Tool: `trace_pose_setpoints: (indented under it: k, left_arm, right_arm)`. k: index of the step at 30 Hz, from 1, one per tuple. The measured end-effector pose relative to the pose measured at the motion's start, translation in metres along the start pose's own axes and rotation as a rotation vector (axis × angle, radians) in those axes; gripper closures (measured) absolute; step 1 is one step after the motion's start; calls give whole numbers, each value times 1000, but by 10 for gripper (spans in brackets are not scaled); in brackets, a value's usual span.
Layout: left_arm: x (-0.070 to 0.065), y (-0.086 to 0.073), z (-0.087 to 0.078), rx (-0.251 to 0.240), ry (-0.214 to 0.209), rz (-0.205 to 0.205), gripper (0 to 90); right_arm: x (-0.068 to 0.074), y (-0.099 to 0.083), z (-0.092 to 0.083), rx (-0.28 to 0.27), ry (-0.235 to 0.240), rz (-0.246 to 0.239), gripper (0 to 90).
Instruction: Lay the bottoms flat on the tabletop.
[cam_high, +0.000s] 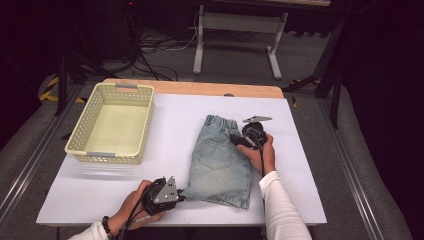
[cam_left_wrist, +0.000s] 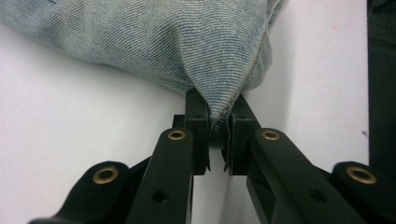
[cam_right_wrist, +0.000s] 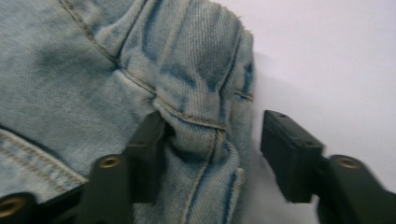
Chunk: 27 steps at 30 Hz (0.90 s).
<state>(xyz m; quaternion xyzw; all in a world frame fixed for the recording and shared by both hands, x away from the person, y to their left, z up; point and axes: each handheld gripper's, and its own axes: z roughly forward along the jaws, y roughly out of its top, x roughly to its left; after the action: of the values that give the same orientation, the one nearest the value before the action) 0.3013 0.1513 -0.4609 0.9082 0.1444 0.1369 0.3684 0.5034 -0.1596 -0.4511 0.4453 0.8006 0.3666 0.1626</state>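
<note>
A pair of light blue denim shorts (cam_high: 220, 160) lies flat on the white table (cam_high: 170, 115), waistband at the far end. My left gripper (cam_high: 181, 196) sits at the near left corner of the hem. In the left gripper view, this gripper (cam_left_wrist: 218, 116) is shut on a pinched fold of the denim (cam_left_wrist: 177, 42). My right gripper (cam_high: 236, 140) rests at the waistband's right end. In the right gripper view, its jaws (cam_right_wrist: 212, 135) stand open astride the gathered waistband edge (cam_right_wrist: 205, 84). One jaw lies on the cloth and the other is apart, over the bare table.
A pale yellow plastic basket (cam_high: 80, 125) with nothing in it stands at the table's back left. Bare white surface runs between the basket and the shorts. A table frame and cables lie on the floor beyond the far edge.
</note>
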Motion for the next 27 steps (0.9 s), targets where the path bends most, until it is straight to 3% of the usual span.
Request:
trace_pose_setpoints:
  k: [1, 3, 7, 13, 23, 27]
  left_arm:
    - [0, 0, 1, -2, 2, -1, 829]
    - [0, -1, 1, 8, 4, -7, 828]
    - [0, -1, 2, 8, 4, -12, 827]
    - [0, 1, 3, 6, 31, 15, 828]
    - [8, -2, 4, 1, 51, -18, 827]
    - [13, -4, 5, -8, 60, -49, 825]
  right_arm:
    - [-1, 0, 2, 4, 30, 11, 509]
    - [-1, 1, 3, 8, 35, 8, 548]
    - [4, 7, 6, 20, 7, -43, 609]
    - [2, 9, 8, -6, 15, -24, 673]
    - [14, 31, 26, -8, -32, -80, 704]
    - [19, 42, 36, -4, -43, -97, 706]
